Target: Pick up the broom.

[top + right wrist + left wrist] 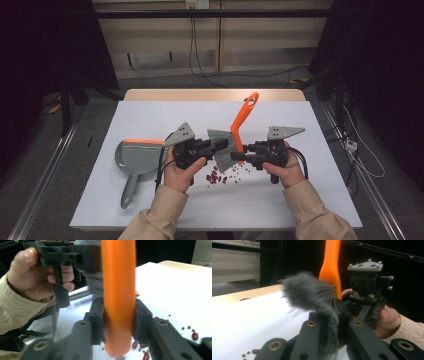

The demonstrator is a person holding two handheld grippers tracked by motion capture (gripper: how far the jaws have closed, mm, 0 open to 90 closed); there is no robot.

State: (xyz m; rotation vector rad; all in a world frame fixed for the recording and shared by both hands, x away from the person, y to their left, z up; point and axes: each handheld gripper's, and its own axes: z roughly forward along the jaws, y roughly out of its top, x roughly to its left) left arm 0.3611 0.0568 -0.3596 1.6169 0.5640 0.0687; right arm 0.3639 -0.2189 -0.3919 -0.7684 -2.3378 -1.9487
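Now brush held off the table, orange handle up and away, left gripper clamping bristles, right gripper clamping handle

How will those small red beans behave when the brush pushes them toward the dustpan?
The beans look small, rounded and loose, so they will probably roll and scatter on the smooth white sheet. The brush has soft bristles that likely splay, letting some slip past. Short strokes seem safer.

Both forearms wear beige textured sleeves. Each black claw, the left claw and the right claw, carries a grey three-cornered plate with pale studs and brass-ringed jaw pivots. A black cable trails at lower right.
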